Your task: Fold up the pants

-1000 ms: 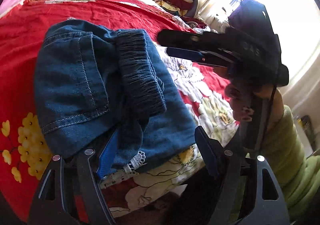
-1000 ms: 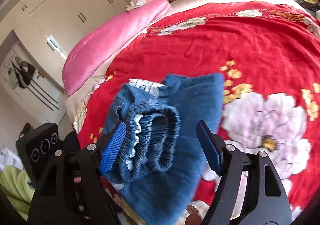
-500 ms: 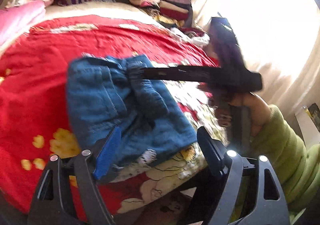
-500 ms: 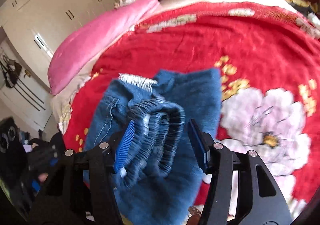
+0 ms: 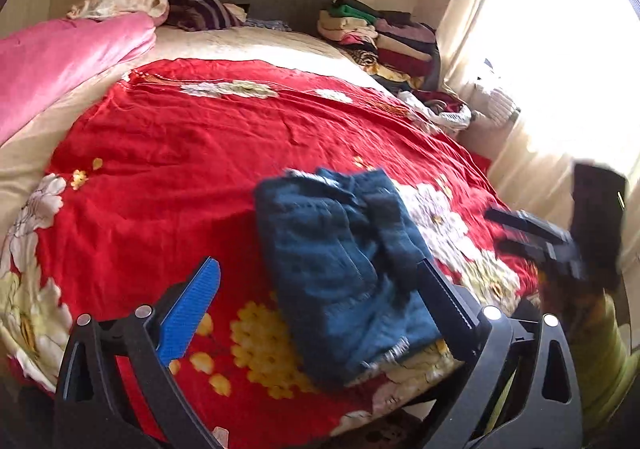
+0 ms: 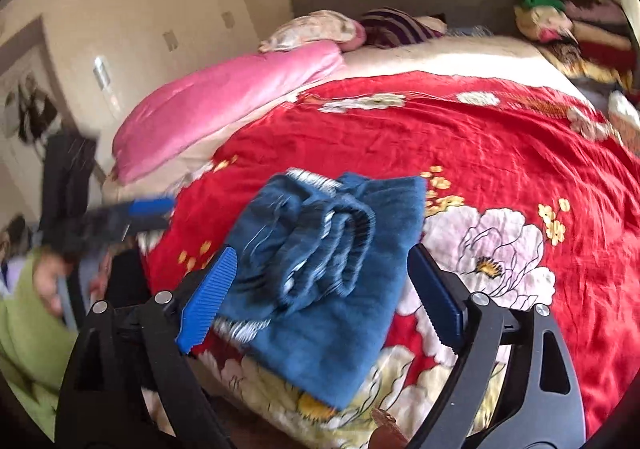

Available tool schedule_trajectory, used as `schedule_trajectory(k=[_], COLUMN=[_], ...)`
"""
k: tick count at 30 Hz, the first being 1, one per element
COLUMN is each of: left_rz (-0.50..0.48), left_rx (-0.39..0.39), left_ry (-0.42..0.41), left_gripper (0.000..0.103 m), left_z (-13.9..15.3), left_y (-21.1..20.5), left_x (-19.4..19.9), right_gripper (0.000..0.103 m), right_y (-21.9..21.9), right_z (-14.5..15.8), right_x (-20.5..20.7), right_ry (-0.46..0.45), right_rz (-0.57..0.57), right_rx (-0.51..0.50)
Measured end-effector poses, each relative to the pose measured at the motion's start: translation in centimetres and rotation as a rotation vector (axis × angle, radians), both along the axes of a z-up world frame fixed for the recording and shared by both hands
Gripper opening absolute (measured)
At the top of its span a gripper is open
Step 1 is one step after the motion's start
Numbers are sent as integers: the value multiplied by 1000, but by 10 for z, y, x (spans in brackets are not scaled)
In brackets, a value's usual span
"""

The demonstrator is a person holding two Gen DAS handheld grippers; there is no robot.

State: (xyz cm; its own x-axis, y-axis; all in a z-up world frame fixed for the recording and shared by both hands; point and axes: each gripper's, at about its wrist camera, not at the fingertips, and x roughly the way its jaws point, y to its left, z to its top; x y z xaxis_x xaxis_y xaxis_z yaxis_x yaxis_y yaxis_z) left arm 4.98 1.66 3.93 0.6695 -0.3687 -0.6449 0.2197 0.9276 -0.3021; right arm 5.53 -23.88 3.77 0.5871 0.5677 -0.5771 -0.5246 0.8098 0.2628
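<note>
The folded blue denim pants (image 5: 344, 269) lie in a compact bundle near the front edge of the bed's red flowered cover (image 5: 200, 153), with the elastic waistband bunched on top. My left gripper (image 5: 320, 301) hovers above and short of them, its jaws opening wide and holding nothing. In the right wrist view the same pants (image 6: 324, 265) lie beyond my right gripper (image 6: 320, 289), whose jaws are also opening with no cloth pressed between the pads. The right gripper (image 5: 536, 233) shows blurred at the right of the left wrist view. The left gripper (image 6: 132, 213) appears blurred at the left of the right wrist view.
A pink quilt (image 5: 60, 61) lies along the bed's left side. Pillows (image 5: 124, 1) sit by the grey headboard. Stacked folded clothes (image 5: 384, 37) fill the far right corner next to a bright curtained window (image 5: 560, 69). White wardrobes (image 6: 132, 29) stand left. A green sleeve (image 6: 24, 329) shows.
Both grippers have let go of the pants, opened wider and pulled back and up. The pants now lie free on the bed, smaller in both views.
</note>
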Motion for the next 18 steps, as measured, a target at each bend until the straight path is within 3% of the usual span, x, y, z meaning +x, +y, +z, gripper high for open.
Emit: schedule_trajectory(k=[4, 5, 6, 9, 11, 13, 16, 18], left_rz=[4, 3, -2, -29, -56, -79, -108, -117], left_rx=[-4, 1, -1, 14, 31, 46, 62, 75], left_ry=[35, 45, 53, 79, 80, 88, 106, 128], left_gripper=[94, 77, 67, 59, 39, 39, 27, 27], left_z=[-4, -6, -7, -13, -15, -18, -25, -32], left_y=[5, 4, 2, -7, -14, -22, -32, -38], left_x=[23, 30, 35, 49, 55, 61, 70, 78], right_gripper=[81, 81, 81, 78, 75, 73, 66, 60], right_y=[28, 34, 43, 61, 70, 79, 95, 104], right_z=[-6, -9, -11, -18, -22, -25, -32, -35], right_x=[-23, -26, -30, -36, -38, -39, -42, -45], right_ry=[-45, -51, -60, -77, -79, -88, -108, -125], right_rz=[90, 106, 128, 180, 213, 241, 305, 346], right_rx=[-89, -114, -150, -211, -228, -248, -297, -319])
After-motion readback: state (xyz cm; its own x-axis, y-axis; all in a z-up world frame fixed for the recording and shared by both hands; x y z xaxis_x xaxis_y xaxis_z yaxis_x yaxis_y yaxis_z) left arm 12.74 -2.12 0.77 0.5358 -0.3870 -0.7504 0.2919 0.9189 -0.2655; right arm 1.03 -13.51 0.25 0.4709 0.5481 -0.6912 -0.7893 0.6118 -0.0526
